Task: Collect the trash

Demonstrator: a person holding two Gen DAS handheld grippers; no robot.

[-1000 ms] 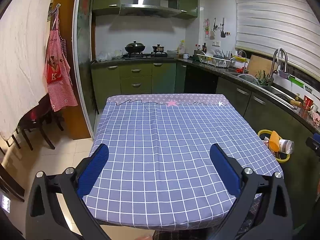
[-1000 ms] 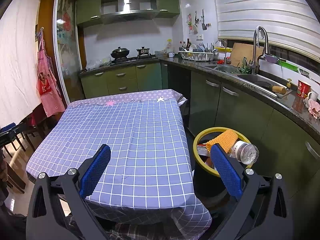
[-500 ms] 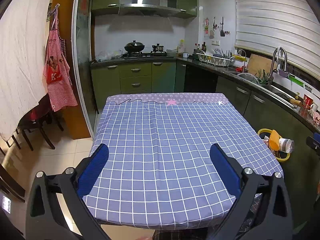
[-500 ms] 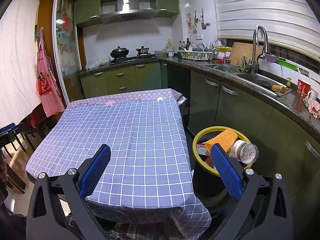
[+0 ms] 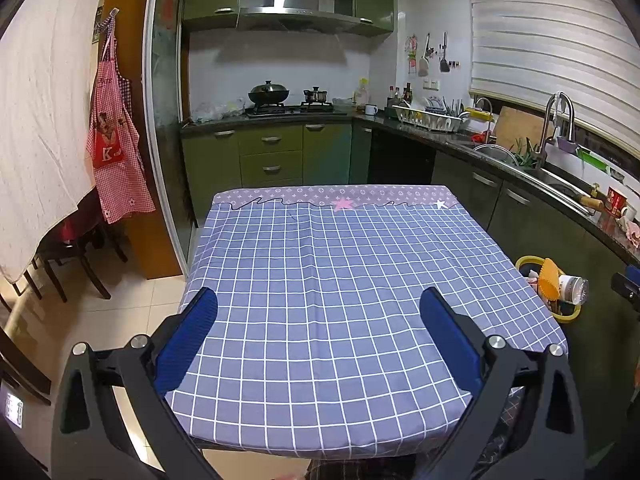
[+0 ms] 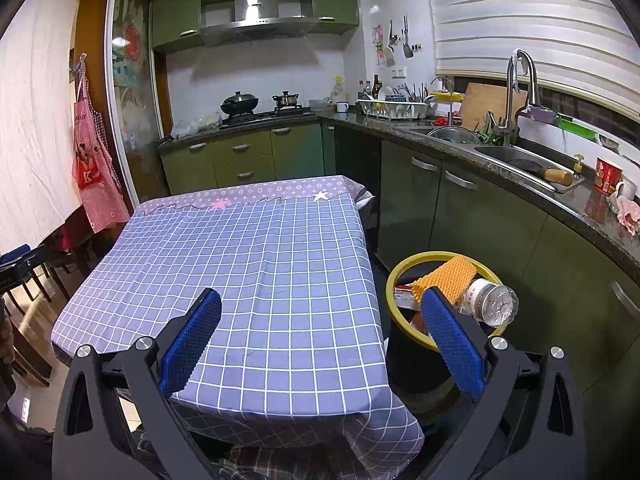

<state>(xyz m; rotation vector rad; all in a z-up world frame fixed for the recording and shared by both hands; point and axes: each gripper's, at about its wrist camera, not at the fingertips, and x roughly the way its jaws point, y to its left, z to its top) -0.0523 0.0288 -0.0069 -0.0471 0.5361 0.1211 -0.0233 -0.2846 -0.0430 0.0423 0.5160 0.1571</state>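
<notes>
Both claws stand as they did a second ago: the left claw (image 5: 318,334) and the right claw (image 6: 320,336) gape wide, holding nothing, above the near edge of the checked desk (image 5: 340,280). Nothing has shifted. Right of the desk, the yellow-rimmed trash bin (image 6: 404,264) holds an orange ridged sheet (image 6: 448,276) and a clear plastic bottle (image 6: 490,304) lying across its rim. The right claw's finger (image 6: 452,340) covers part of the bin; items deeper inside are hard to make out.

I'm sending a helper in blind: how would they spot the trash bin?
Find the table under the blue checked cloth. On the floor beside it, toward the green sink cabinets, stands a dark round bin with a yellow rim, the only container holding an orange foam sheet and a clear plastic bottle.
</notes>
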